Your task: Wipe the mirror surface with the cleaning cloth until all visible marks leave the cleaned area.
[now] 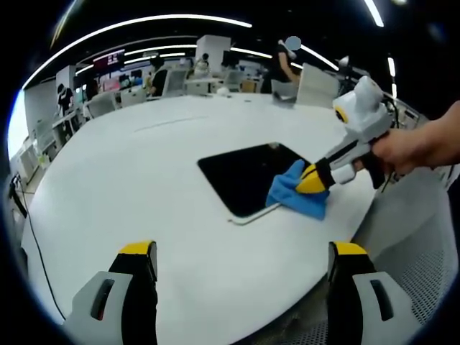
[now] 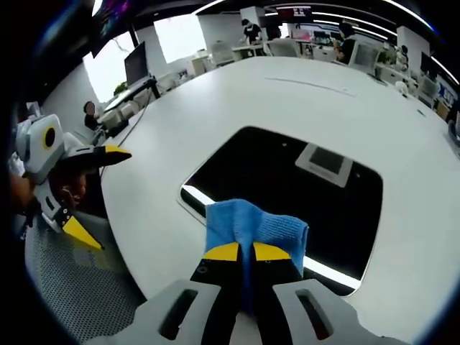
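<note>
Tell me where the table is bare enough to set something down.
Most of the white table is bare: the wide stretch beyond the mirror and the near strip beside the left gripper. It is crowded only at the mirror's near edge, where the right gripper presses the blue cloth.

Glossy mirror (image 2: 280, 187), soft blue cloth (image 2: 255, 226)

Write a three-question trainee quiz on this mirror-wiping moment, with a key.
1. True or false: the left gripper holds the cloth.
2. Where does the blue cloth lie? A) mid-mirror B) on the mirror's near edge C) on a chair
3. Fill in: the right gripper's fingers are ___ on the cloth.

Key: 1 false; 2 B; 3 shut
</note>
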